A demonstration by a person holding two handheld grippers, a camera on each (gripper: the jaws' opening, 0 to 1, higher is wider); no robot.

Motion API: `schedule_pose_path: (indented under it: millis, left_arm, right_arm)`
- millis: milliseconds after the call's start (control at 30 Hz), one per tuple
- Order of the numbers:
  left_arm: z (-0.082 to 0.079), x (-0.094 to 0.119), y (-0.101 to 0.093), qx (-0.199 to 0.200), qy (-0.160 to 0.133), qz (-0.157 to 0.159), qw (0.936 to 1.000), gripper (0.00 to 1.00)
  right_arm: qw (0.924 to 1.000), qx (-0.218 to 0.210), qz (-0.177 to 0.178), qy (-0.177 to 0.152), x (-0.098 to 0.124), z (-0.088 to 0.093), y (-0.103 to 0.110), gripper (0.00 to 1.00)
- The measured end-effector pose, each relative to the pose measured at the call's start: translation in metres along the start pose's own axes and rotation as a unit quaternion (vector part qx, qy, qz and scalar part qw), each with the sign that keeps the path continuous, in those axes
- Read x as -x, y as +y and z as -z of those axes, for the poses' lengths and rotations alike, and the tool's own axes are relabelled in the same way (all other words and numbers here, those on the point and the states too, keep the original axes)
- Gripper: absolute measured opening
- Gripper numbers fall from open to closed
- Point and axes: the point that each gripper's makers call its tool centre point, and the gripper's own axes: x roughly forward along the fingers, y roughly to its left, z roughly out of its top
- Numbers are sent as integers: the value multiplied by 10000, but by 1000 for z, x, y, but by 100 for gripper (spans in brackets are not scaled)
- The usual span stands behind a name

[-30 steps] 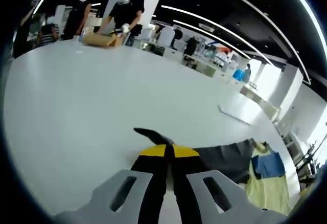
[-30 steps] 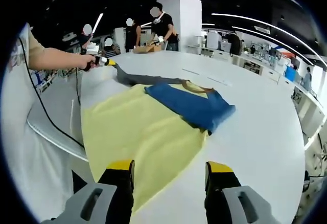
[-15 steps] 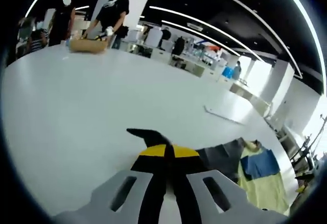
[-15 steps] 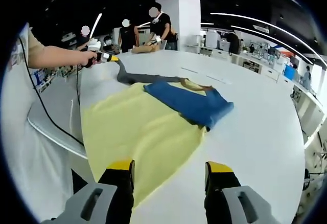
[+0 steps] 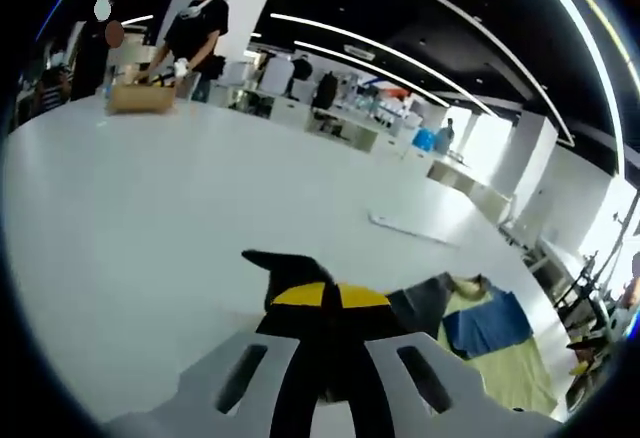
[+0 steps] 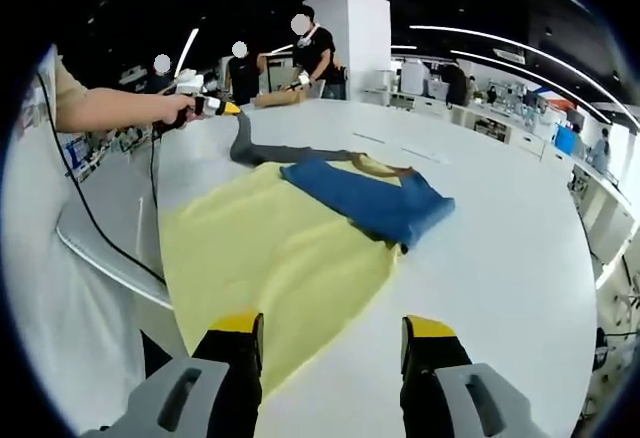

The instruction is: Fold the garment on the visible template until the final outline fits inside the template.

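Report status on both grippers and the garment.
Left gripper shut on dark grey sleeve, lifting it. Right gripper open, hovering. Blue folded garment lies on yellow template sheet. Nothing in the way.

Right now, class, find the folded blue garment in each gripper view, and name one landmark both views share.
Left gripper view: the blue garment lies far right, on the yellow template.
Right gripper view: the blue garment lies just above centre, at the template's far end.
Shared landmark: the dark grey sleeve pinched in the left gripper.
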Motion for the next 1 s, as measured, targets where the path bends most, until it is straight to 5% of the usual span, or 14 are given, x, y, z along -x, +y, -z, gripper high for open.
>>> schedule_pose_path:
  millis: [600, 1000]
  left_arm:
    - [-16, -24, -91, -268, -40, 943, 9952, 0]
    - [-11, -34, -134, -492, 81, 1335, 9898, 0]
  right_arm:
    - [10000, -85, 25, 10, 7, 10, -3, 53]
    - [9999, -115, 54, -25, 10, 11, -7, 53]
